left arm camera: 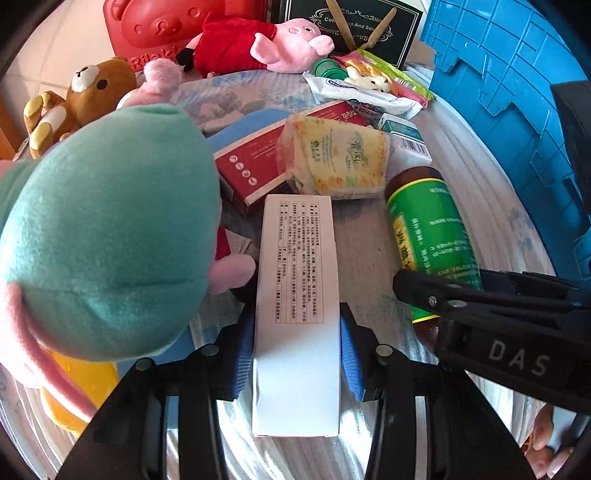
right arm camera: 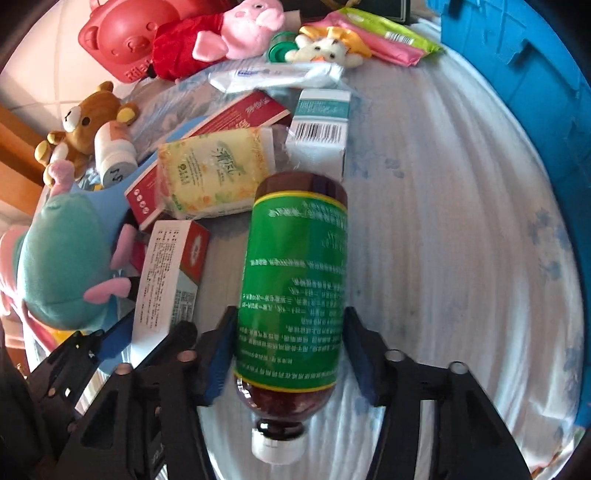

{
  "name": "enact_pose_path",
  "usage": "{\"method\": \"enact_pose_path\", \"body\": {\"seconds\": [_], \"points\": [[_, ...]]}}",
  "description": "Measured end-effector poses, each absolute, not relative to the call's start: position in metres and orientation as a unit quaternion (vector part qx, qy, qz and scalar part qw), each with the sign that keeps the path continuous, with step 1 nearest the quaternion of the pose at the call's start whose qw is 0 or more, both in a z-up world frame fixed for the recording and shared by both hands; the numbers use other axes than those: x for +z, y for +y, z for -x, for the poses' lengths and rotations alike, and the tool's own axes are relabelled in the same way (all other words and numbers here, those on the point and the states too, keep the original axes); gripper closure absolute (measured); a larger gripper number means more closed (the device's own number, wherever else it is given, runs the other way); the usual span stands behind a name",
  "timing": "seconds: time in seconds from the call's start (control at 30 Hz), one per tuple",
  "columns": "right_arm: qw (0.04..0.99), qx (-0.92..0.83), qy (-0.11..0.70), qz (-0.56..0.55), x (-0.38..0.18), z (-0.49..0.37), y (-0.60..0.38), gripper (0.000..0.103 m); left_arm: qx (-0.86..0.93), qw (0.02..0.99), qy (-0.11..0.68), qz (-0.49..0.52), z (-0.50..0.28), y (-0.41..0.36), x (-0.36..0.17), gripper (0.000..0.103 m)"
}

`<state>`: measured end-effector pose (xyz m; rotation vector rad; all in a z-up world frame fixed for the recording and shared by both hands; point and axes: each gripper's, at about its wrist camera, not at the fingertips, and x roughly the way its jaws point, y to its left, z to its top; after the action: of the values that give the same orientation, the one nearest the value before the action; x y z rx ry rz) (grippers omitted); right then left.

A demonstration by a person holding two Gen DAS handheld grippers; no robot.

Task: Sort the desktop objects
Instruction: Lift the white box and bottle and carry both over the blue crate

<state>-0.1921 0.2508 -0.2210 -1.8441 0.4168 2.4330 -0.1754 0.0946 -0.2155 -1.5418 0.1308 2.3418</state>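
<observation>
A white printed box [left arm camera: 297, 258] lies lengthwise between the blue pads [left arm camera: 242, 350] of my left gripper [left arm camera: 297, 325], which is shut on it. In the right wrist view the same box [right arm camera: 162, 273] shows a red end face. A brown bottle with a green label [right arm camera: 295, 277] and a white cap lies on the cloth, cap towards the camera. My right gripper [right arm camera: 291, 317] straddles the bottle's lower half, and both blue pads [right arm camera: 218, 354] touch its sides. A teal and pink plush [left arm camera: 107, 236] sits just left of the white box.
Ahead lie a yellow tissue pack [right arm camera: 214, 173], a red box [right arm camera: 240, 114], a white and teal carton [right arm camera: 321, 125], a brown bear plush [right arm camera: 85, 125], a pink pig plush [right arm camera: 229, 33] and snack packets [right arm camera: 388, 40]. A blue crate [right arm camera: 517, 85] borders the right side.
</observation>
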Motion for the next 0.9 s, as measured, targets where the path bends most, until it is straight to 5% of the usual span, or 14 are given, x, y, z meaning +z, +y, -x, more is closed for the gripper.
{"method": "enact_pose_path", "body": {"seconds": [0.4,0.9], "points": [[-0.011,0.839,0.059,0.541,-0.155,0.14,0.266,0.051,0.846,0.145,0.036,0.512,0.138,0.109,-0.162,0.062],[-0.051,0.932,0.053,0.355,0.019,0.072,0.319,0.051,0.909,0.147,0.006,0.389,0.098,0.144,-0.019,0.062]]}}
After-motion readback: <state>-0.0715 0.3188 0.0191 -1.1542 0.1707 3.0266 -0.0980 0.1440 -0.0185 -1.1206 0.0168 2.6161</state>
